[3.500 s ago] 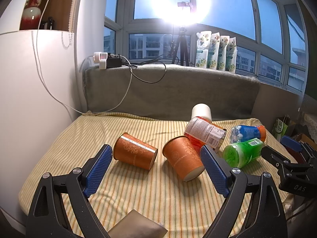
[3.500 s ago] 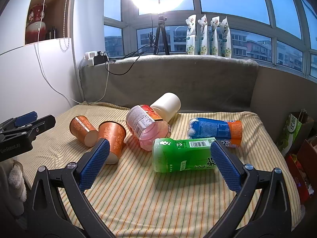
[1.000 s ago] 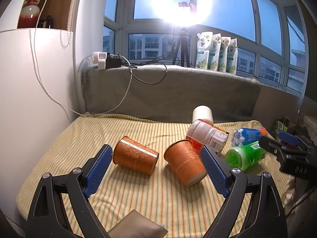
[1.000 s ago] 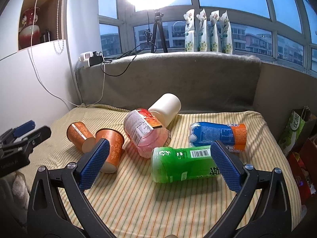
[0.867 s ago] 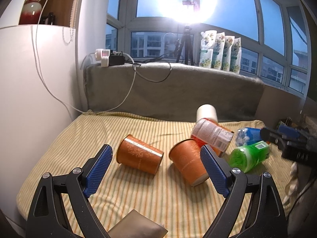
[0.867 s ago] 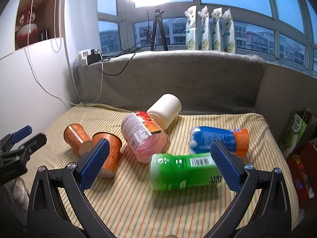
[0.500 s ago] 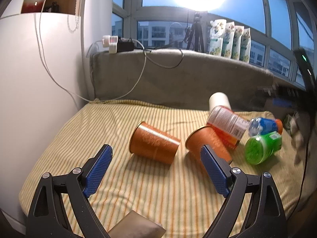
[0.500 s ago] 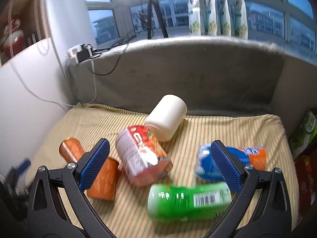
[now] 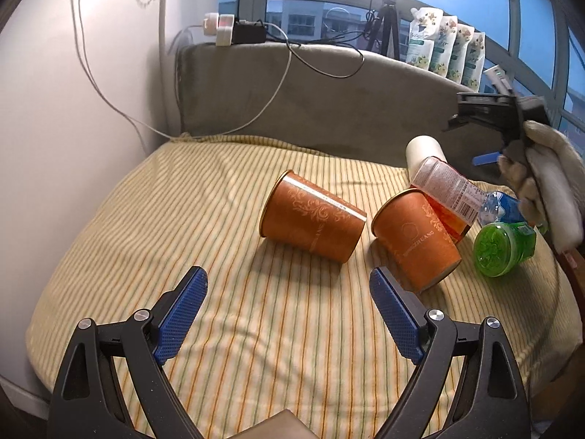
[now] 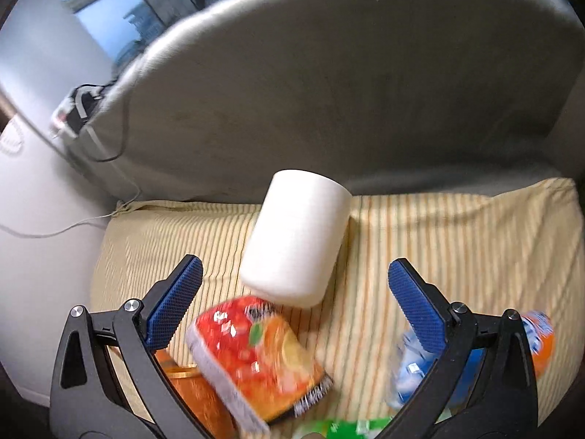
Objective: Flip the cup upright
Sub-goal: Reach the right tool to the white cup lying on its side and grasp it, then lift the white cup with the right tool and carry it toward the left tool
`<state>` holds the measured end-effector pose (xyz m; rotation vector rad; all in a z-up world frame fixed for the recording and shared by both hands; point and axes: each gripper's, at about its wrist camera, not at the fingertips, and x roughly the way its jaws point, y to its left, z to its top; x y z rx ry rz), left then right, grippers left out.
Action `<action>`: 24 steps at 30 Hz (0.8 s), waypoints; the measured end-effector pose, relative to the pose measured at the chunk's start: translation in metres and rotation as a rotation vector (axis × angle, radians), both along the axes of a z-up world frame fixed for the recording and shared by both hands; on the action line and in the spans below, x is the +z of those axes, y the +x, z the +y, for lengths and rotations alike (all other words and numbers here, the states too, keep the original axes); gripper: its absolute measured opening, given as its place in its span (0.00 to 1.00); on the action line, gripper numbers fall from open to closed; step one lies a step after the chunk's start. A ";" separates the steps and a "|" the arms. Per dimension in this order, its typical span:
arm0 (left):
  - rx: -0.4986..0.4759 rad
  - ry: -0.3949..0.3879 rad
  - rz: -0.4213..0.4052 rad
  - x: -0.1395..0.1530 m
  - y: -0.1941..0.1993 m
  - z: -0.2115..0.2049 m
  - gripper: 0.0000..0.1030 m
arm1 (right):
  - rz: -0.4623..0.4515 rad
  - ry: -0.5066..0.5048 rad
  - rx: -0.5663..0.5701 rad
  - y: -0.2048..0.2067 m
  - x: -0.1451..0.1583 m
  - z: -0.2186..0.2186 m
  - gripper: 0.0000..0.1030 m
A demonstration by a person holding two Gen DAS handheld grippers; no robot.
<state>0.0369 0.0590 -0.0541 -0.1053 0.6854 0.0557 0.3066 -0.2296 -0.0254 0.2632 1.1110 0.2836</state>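
Note:
Several cups lie on their sides on a striped yellow cloth [image 9: 204, 219]. An orange paper cup [image 9: 310, 217] lies in the middle, a second orange cup [image 9: 415, 243] to its right. A white cup [image 10: 296, 247] lies at the back, also seen in the left wrist view [image 9: 426, 150]. A red-labelled clear cup [image 10: 256, 358] leans against it. My left gripper [image 9: 285, 311] is open and empty, in front of the first orange cup. My right gripper [image 10: 292, 301] is open and empty, above the white cup; it shows held by a gloved hand in the left wrist view [image 9: 490, 135].
A green bottle [image 9: 502, 243] and a blue bottle [image 10: 471, 362] lie at the right. A grey cushioned backrest [image 9: 329, 98] rises behind the cloth. A white cabinet wall [image 9: 73, 109] stands at left, with cables and a power strip [image 9: 234, 29].
My right gripper has moved forward and tilted down over the white cup, still open. My left gripper has moved closer to the first orange cup and tilted down.

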 end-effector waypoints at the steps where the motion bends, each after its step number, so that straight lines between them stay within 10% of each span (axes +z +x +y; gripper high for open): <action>1: 0.002 -0.002 0.001 0.000 0.000 0.001 0.88 | 0.023 0.011 -0.008 0.007 -0.005 0.000 1.00; 24: 0.041 0.020 -0.004 -0.005 0.003 0.011 0.88 | 0.222 0.150 -0.046 0.056 -0.064 0.010 0.76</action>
